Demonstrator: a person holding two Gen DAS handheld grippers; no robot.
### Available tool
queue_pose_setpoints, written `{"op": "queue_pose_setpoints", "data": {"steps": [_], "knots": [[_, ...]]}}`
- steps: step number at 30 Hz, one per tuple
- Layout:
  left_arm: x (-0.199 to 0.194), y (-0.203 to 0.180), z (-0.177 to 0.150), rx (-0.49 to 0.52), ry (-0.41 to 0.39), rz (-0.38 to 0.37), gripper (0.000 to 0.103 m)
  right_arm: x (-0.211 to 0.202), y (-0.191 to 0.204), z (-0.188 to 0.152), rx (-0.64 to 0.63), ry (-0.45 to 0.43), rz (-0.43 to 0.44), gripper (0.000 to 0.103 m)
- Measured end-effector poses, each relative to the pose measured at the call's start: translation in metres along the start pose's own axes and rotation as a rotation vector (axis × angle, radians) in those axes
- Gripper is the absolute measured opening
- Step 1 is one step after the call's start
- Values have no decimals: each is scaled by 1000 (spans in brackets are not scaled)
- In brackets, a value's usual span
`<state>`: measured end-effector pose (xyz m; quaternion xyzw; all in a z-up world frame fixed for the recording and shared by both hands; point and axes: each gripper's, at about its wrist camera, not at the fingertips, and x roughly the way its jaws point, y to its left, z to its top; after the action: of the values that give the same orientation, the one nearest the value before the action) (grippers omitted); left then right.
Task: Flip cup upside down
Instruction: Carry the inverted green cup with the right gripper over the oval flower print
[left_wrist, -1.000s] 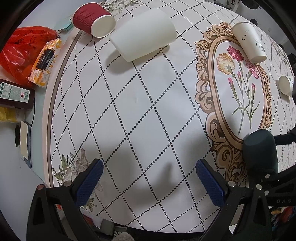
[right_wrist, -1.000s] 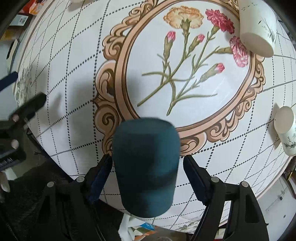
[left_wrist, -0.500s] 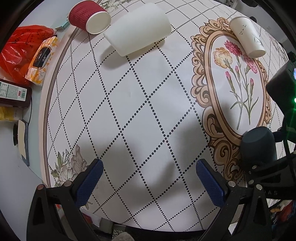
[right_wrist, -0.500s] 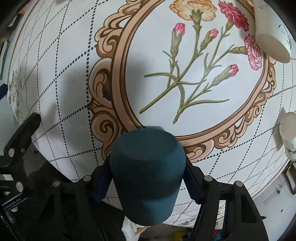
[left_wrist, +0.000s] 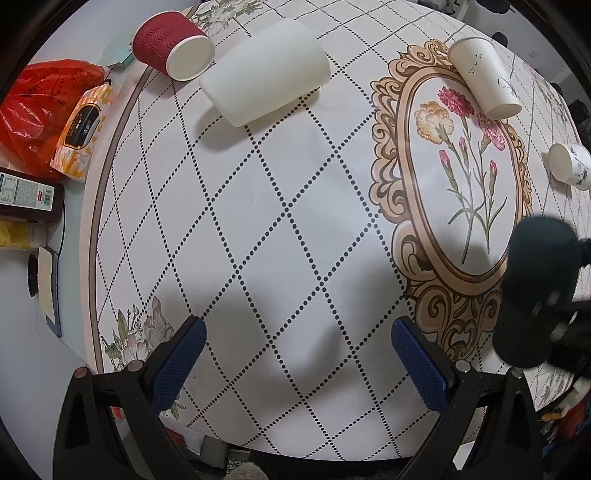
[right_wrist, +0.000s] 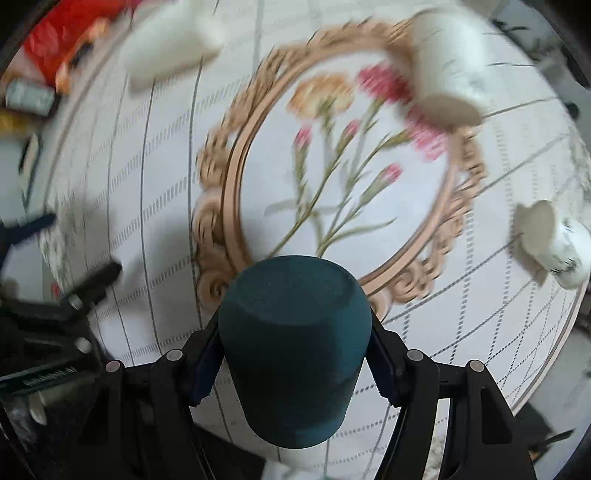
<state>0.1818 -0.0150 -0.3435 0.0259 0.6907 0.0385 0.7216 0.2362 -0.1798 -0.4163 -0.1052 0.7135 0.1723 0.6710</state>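
A dark teal cup (right_wrist: 295, 343) is clamped between the blue pads of my right gripper (right_wrist: 295, 360), its closed base pointing away from the camera, lifted above the table's near edge. The right wrist view is blurred by motion. In the left wrist view the same cup (left_wrist: 535, 291) shows at the right edge, held by the black right gripper. My left gripper (left_wrist: 295, 350) is open and empty, hovering over the patterned tablecloth (left_wrist: 277, 221) near the front edge.
A large white cup (left_wrist: 266, 86) and a red paper cup (left_wrist: 171, 44) lie on their sides at the far left. A white paper cup (left_wrist: 484, 75) lies by the flower frame, a small white cup (left_wrist: 569, 166) at the right. Red bag (left_wrist: 33, 110), tissue pack and bottle sit left.
My right gripper closed on the teal cup, lifted it and is swinging it, blurring its view. My left gripper stayed open and shifted only slightly.
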Motion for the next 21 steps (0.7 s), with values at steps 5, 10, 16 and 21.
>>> {"op": "queue_pose_setpoints", "data": {"steps": [5,10,16,21], "knots": [[0,0,4,-10,13,-31,103,-35,-18,-12,150,-304,6,71],[8,7,14,-29,48,-49,103,-56,-34,7,254,-619,-32,71],[12,7,15,1,52,-26,103,-36,-31,-6,290,-738,-83,71],[12,4,11,13,51,-25,103,-27,-15,-18,231,-739,-127,71]]}}
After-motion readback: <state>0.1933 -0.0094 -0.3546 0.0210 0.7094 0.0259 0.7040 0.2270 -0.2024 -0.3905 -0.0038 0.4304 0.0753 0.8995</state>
